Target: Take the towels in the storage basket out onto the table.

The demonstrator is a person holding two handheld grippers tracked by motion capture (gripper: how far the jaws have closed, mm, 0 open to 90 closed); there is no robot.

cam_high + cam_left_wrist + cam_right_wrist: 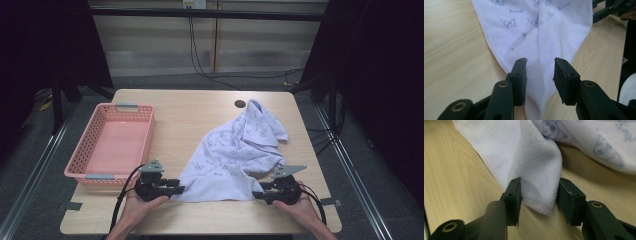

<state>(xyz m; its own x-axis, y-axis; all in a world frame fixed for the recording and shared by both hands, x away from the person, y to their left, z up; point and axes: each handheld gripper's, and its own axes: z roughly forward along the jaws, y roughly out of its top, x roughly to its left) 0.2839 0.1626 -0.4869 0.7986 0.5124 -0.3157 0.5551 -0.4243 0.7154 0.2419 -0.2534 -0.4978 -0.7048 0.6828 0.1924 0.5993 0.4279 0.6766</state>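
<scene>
While each gripper—left (176, 189), right (258, 194)—gapes, 2 towel (235, 150) corners lie between, unpinched.

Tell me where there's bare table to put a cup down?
Bare wood lies along the table's far edge, behind the basket and left of the towel, and in the strip between basket and towel. The near edge is crowded: both hands and each hand-held gripper sit at the towel's corners.

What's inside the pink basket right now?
Nothing: the pink basket shows a bare floor. The towel lies on the table beside it.
</scene>
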